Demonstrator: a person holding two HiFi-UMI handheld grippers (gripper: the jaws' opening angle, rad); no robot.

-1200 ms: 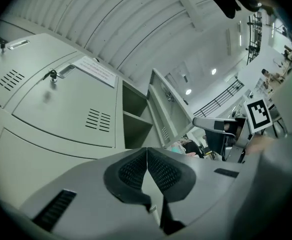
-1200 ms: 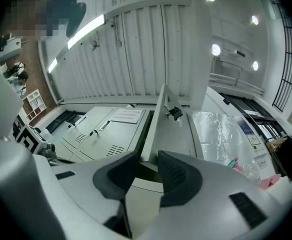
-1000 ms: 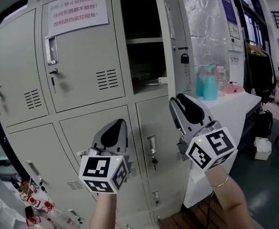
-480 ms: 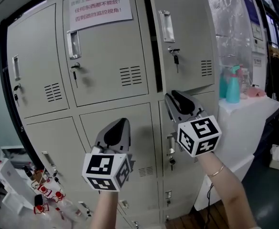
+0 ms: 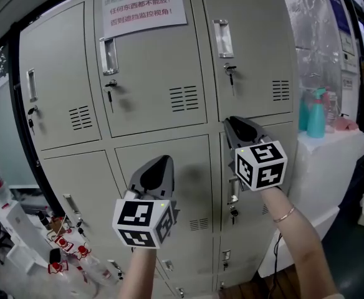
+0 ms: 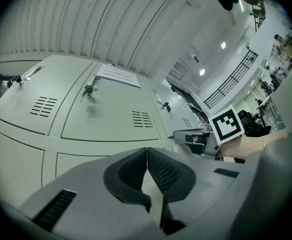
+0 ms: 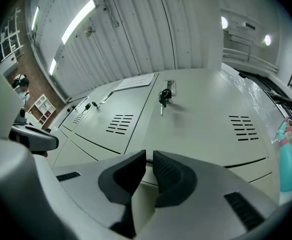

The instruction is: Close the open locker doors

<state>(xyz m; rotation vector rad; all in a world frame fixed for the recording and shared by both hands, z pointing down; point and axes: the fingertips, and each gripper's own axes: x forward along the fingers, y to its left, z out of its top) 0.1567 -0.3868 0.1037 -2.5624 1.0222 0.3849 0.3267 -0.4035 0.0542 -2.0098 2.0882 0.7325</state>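
Upper-right locker door (image 5: 250,48), earlier open, is shut.
Your left tongs (image 5: 162,161) are closed, empty; your right tongs (image 5: 230,122) are closing on nothing.

A grey metal bank of lockers (image 5: 76,185) fills the middle, its doors set in rows one above another. A printed paper notice (image 5: 143,5) sits at the top of the upper middle door (image 5: 151,86), and the upper right door (image 5: 257,55) stands just right of that one. Right of the lockers, just beside them, is a white table (image 5: 338,143), with a teal plastic spray bottle (image 5: 316,112) on it. Low at the left, before the lockers, lies a scatter of small red-and-white items (image 5: 57,254).
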